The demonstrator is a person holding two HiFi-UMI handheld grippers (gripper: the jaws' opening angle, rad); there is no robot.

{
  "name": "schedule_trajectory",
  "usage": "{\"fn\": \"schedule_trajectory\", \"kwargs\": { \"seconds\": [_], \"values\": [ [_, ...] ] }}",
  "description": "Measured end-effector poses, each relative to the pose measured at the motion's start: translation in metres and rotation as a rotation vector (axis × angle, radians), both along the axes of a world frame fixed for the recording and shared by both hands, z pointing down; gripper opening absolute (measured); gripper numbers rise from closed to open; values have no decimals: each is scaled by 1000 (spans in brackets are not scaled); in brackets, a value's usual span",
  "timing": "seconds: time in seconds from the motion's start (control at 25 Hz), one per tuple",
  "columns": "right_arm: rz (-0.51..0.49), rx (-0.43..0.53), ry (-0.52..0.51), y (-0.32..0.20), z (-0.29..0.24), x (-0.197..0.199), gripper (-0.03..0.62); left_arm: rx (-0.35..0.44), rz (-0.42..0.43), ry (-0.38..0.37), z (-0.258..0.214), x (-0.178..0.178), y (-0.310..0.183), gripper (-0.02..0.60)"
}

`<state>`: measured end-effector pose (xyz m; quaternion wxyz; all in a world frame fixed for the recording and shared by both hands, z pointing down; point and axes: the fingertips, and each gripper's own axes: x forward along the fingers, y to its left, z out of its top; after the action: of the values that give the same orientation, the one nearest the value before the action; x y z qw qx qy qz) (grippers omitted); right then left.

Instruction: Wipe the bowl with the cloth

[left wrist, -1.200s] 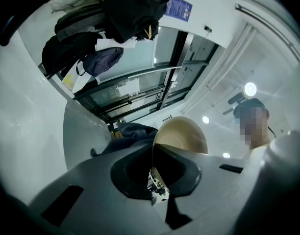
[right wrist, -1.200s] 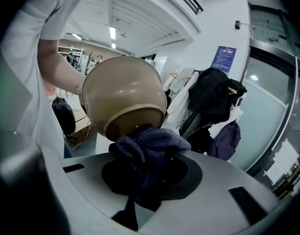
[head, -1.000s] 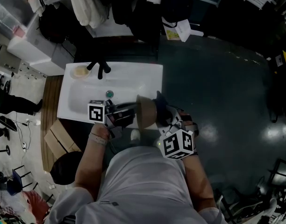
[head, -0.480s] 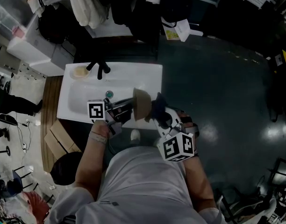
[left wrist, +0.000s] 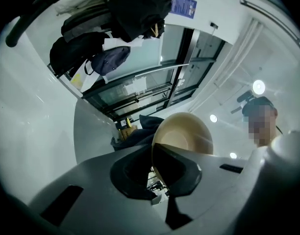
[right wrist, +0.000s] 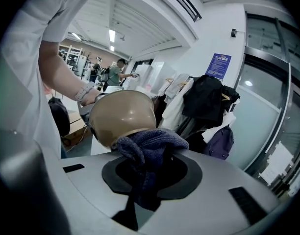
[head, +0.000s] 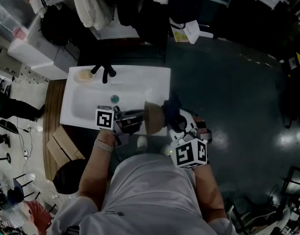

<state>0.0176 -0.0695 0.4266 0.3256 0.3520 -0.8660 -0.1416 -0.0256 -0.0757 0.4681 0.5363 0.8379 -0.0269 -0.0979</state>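
Control: Status of tongs?
Operator: My left gripper point(left wrist: 157, 166) clamps the rim of the tan round bowl point(left wrist: 183, 135), steadying it by the white sink point(head: 140, 82); right gripper point(right wrist: 149, 173) pinches the dark blue knitted cloth point(right wrist: 151, 142) against its outside.

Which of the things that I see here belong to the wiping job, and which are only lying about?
In the job:
bowl, gripped at its rim by the left gripper
cloth, gripped by the right gripper, against the bowl's outside

Just lying about:
sink
faucet
cardboard boxes
hanging clothes
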Motion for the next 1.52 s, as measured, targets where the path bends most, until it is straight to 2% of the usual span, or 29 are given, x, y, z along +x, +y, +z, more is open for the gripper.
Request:
{"fn": "schedule_trajectory", "kwargs": {
  "seconds": [0.32, 0.56, 0.72, 0.88, 1.16, 1.32, 1.52],
  "values": [
    [8, -44, -18, -2, 11, 1, 83, 31, 57, 26, -2, 4, 15, 20],
    [-4, -59, -25, 1, 14, -1, 81, 37, -7, 43, -11, 1, 4, 20],
    [-17, -69, -18, 6, 18, -2, 81, 34, -55, 20, -11, -2, -3, 20],
    [-3, -76, -39, 4, 18, 4, 82, 7, -137, -15, -8, -8, -18, 20],
    [151, -77, -212, -14, 4, 39, 83, 112, -226, -139, -16, -4, -33, 20],
    [248, -84, -388, -23, -9, 62, 83, 249, -297, -283, -23, -1, -42, 20],
    [322, -43, -542, -30, -25, 87, 83, 328, -398, -317, -35, 1, -52, 20]
  ]
}}
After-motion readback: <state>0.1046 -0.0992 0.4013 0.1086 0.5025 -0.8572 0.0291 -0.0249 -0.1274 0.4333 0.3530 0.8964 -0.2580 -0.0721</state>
